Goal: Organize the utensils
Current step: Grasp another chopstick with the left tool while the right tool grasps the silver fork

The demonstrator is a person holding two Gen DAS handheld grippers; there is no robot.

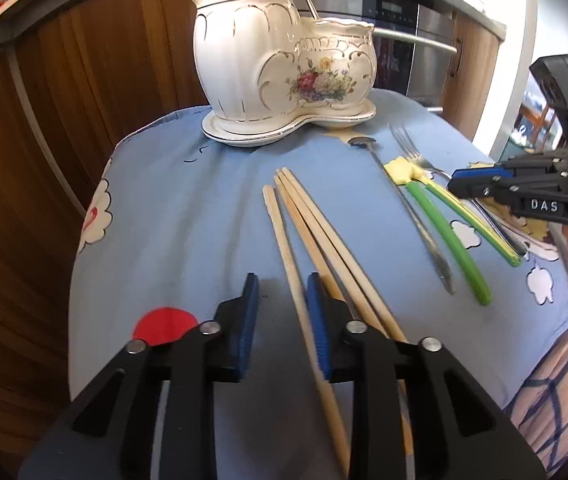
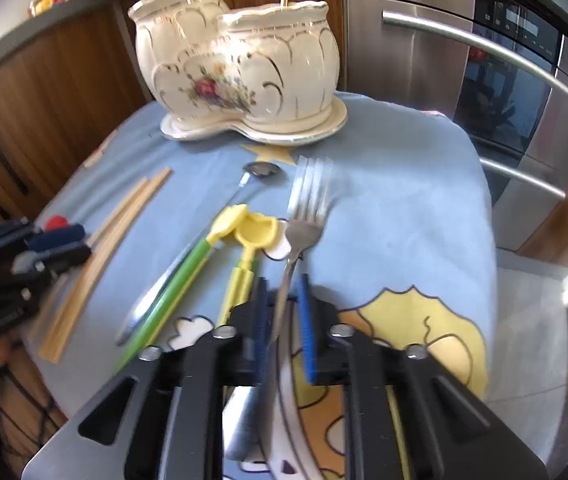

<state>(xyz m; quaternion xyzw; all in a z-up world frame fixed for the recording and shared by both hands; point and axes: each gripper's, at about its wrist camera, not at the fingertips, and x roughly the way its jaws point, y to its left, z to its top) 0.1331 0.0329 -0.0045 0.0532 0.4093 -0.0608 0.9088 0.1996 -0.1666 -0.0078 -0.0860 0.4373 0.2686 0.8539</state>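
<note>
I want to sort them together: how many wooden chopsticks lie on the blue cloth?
4 chopsticks: one apart on the left, between the left gripper's fingers; three bunched beside it. More may hide under the gripper.

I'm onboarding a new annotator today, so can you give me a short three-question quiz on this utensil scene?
1. True or false: the right gripper has its fingers either side of the metal fork.
2. Which utensil lies between the left gripper fingers? A) wooden chopstick B) metal spoon C) green-handled tool
3. Fill in: the ceramic holder stands on a blue ____.

Key: 1 true; 2 A; 3 cloth.
</note>
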